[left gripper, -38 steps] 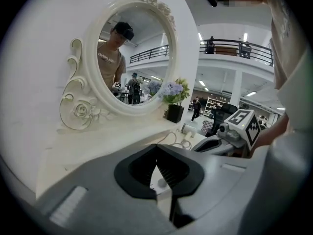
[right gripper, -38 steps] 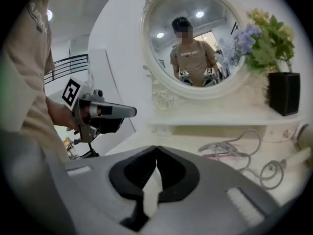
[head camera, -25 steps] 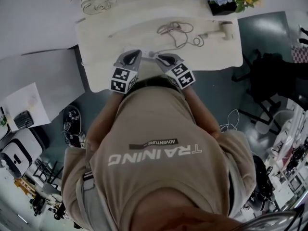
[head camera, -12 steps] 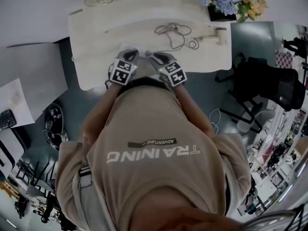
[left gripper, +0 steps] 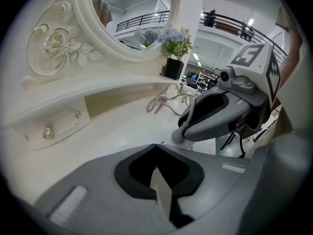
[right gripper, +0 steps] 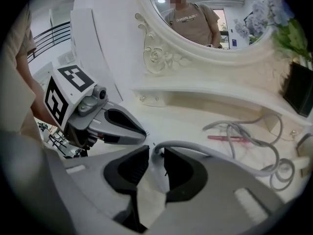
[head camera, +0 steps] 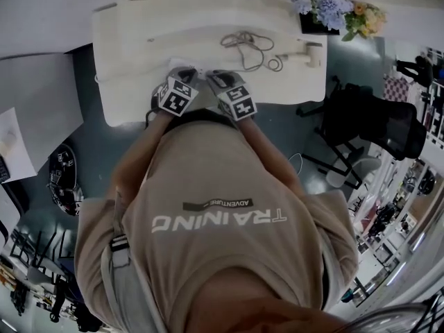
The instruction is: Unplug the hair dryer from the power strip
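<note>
Rests left claw [head camera: 186, 73], tips pinched together, over power strip [head camera: 179, 63] at counter [head camera: 139, 82] near edge. Clamps right claw [right gripper: 155, 151], narrow, on hair dryer plug [right gripper: 151, 190] just beside. Trails cord [right gripper: 210, 151] rightward to hair dryer [head camera: 305, 53]. Probably needs right-side pull away from strip.

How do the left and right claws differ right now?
The left claw has its tips together; the right claw has them slightly apart. The left claw holds nothing visible; the right claw clamps the hair dryer's round white plug, its grey cord trailing away. Both are grey, side by side at the front edge of the cream dressing table.
</note>
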Motion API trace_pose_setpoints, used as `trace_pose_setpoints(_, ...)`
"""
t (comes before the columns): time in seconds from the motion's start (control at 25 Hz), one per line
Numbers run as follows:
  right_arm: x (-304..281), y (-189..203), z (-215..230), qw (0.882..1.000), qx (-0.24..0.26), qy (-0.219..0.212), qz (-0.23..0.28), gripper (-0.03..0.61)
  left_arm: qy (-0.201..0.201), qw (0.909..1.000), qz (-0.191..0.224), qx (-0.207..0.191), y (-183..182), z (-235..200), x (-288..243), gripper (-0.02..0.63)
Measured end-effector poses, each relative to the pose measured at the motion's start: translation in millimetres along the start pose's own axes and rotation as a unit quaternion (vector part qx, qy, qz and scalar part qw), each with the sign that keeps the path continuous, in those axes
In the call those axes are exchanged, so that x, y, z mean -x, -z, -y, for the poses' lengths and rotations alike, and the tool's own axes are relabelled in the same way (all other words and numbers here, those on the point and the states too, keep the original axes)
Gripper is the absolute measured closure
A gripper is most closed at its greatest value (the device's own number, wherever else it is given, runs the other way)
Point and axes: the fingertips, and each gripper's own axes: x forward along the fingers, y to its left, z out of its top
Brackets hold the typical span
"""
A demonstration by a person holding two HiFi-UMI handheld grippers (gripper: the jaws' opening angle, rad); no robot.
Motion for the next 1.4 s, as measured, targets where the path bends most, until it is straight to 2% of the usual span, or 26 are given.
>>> trace_pose_setpoints(0.2,-4.3,0.5,3.4,1.000,0.001,0.005,-0.007,0.476,0.005,0.9987,-0.022,-0.046,-1.9,5.3,0.0,0.611)
trace_pose_setpoints(0.48,-6.0,-1.8,3.8,0.999,0.005,0.000,-0.041,0.477,0.006,0.9990,-0.013,-0.044,-2.6,4.6,-1.0,0.612)
trace_pose_setpoints(0.72,-5.8,-1.9,1.7,0.999,0.002,-0.009,-0.044,0.488,0.013,0.9980,-0.034,-0.051,-0.5,6.5,-1.2,0.612)
trace_pose_setpoints(1.16,17.1,-20.1,-3.4,1.000,0.008,-0.001,-0.011,0.492,0.007,0.9971,-0.046,-0.060,-1.6,6.7,-1.4,0.612)
trace_pose_setpoints(1.4,45.5,-31.1,-5.8,1.000,0.005,0.001,0.028,0.495,0.007,0.9961,-0.052,-0.070,0.0,8.5,-1.6,0.612)
